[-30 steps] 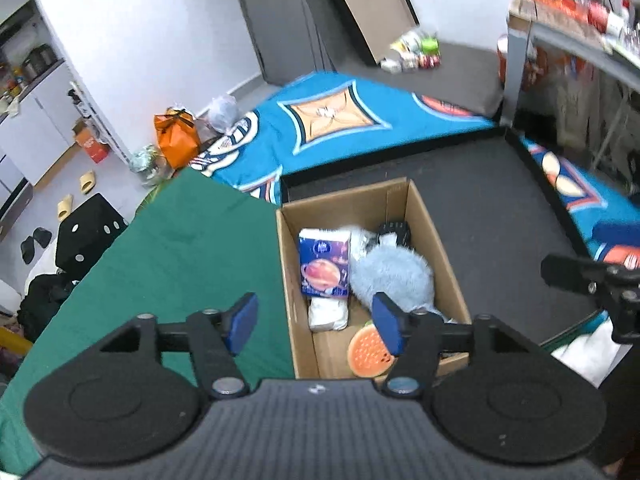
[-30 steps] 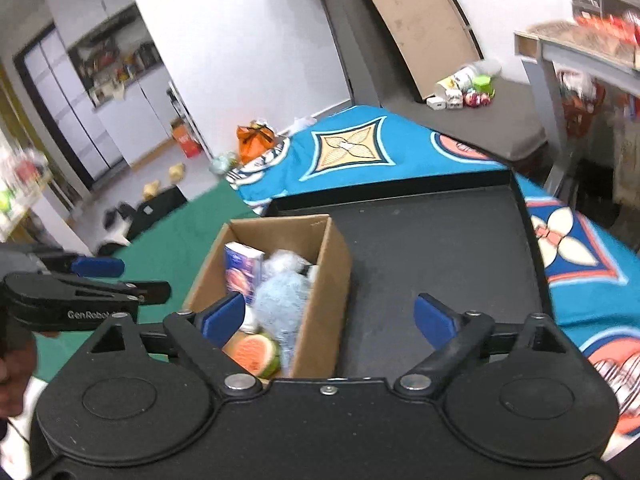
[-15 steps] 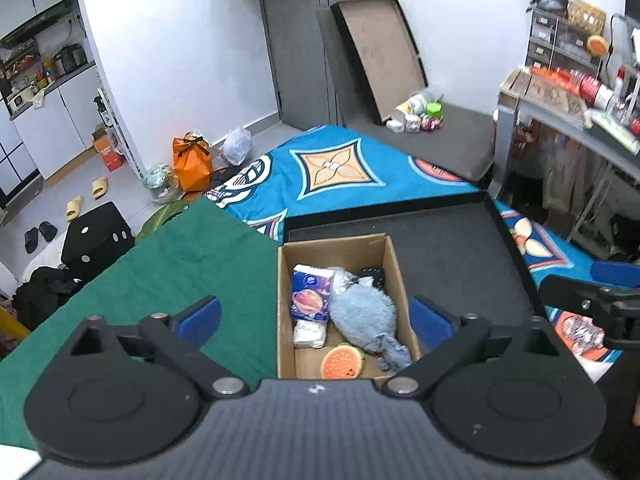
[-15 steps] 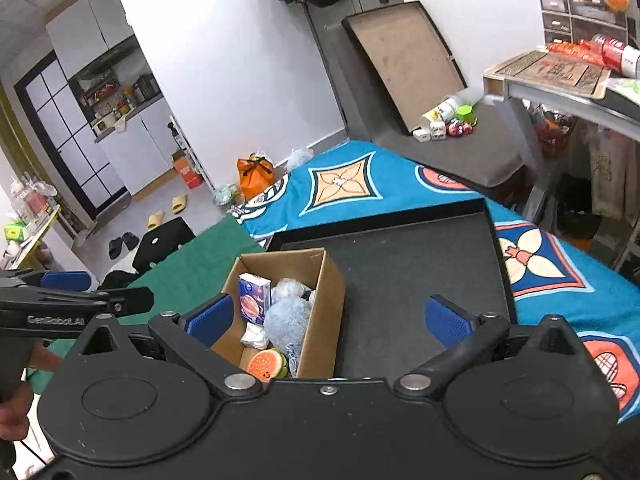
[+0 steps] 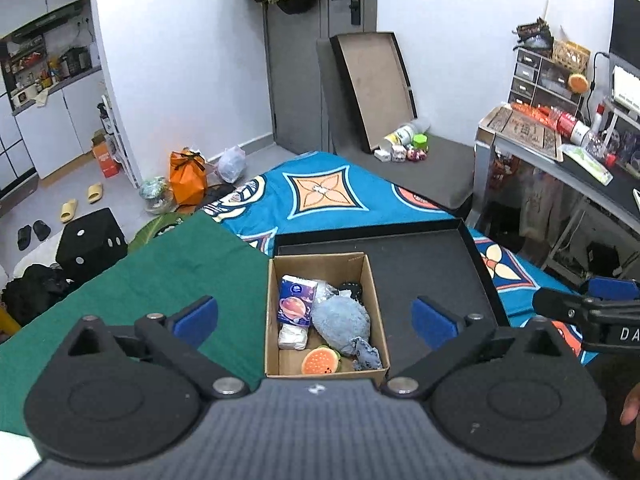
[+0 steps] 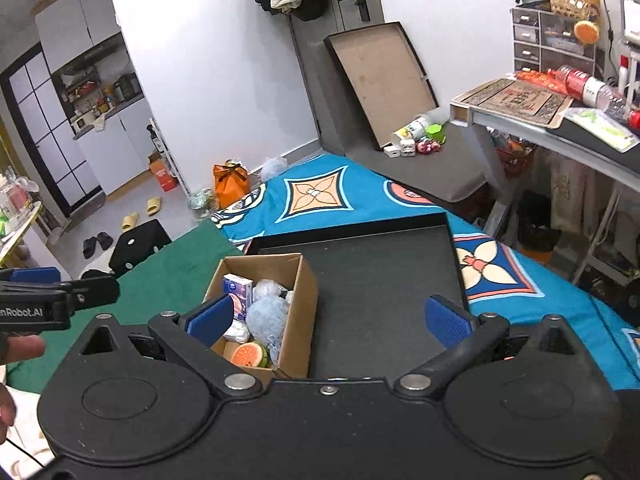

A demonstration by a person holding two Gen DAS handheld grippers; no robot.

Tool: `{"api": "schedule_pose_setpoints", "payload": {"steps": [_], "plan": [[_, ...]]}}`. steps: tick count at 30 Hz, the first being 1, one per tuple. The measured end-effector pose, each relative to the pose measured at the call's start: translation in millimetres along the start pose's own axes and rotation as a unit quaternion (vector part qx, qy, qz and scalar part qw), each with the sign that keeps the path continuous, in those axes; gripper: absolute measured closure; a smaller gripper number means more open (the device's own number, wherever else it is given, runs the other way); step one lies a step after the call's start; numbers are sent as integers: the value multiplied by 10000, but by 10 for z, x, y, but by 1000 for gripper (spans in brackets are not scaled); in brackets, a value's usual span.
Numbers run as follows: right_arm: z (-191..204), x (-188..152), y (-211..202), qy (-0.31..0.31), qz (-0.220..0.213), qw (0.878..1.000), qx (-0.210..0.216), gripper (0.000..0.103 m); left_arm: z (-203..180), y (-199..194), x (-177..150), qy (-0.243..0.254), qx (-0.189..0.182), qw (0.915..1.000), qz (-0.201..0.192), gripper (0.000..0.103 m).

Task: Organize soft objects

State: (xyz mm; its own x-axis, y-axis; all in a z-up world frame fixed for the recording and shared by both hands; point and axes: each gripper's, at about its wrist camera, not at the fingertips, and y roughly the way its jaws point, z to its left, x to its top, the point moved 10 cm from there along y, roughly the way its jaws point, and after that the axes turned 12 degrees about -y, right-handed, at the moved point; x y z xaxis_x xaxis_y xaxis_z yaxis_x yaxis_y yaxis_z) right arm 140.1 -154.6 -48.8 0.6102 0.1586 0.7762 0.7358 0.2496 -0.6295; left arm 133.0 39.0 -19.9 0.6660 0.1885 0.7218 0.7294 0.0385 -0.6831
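Black tray point(image 5: 424, 276) centre frame, cardboard box point(image 5: 378, 308) on its left part. In the box: blue plush point(image 5: 340, 320), tissue pack point(image 5: 297, 306), watermelon toy point(image 5: 320, 361). Left gripper point(image 5: 315, 317) jaws just opened wide, empty. Right gripper point(image 6: 329, 319) jaws wide, empty.

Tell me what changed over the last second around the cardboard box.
Both grippers pulled up and back from the cardboard box, which now looks smaller in both views. The left gripper has just been opening its jaws to full width, nothing between them; the right gripper stayed open and empty. The blue plush, tissue pack and watermelon toy lie in the box as before.
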Motion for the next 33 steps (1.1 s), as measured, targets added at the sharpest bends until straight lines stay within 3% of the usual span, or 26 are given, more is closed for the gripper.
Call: {"api": "schedule_pose_setpoints", "payload": {"steps": [11,33], "plan": [[79,-91,-204,-112,8,9999,103,0,115,-268,-130,-386,105,9991,-143,0],[12,-375,-502,-159,84,9997,-140,0,-15,-447,-469,-327,-61,9993,-141,0]]}}
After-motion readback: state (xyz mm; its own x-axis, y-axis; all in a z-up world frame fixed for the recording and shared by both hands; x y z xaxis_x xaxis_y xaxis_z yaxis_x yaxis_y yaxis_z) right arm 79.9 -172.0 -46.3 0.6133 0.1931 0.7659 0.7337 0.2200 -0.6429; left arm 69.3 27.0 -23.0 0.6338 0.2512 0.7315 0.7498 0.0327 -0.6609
